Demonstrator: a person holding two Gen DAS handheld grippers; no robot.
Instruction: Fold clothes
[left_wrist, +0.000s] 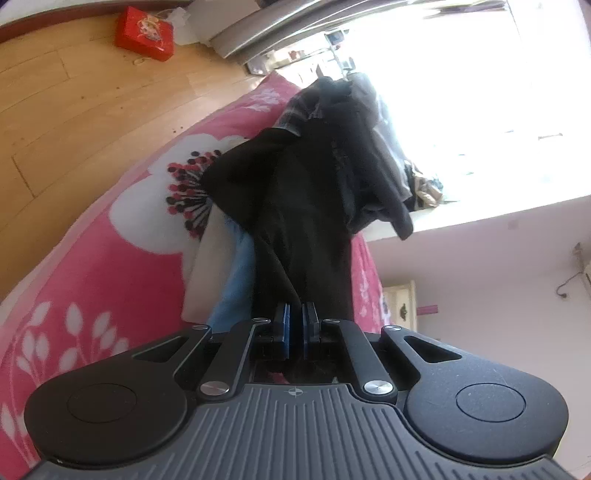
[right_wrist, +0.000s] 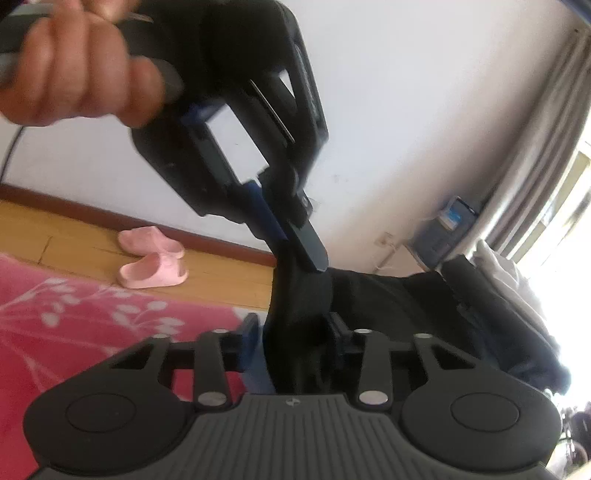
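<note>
The black garment (left_wrist: 306, 192) is pinched by the closed jaws of the left gripper (left_wrist: 295, 321) and stretches toward 12 o'clock over the pink bed (left_wrist: 92, 266). The right gripper (right_wrist: 291, 328) jaws stand around a fold; contact cannot be told.

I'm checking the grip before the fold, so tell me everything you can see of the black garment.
The black garment is a soft, matte, plain dark cloth, creased and bunched. It stretches from a rumpled heap of clothes on the pink floral bedspread up to the left tool, whose jaws are shut on a gathered edge. In the right wrist view, that pinched edge rises as a fold between the right tool's jaws. It partly covers light blue clothing.
</note>
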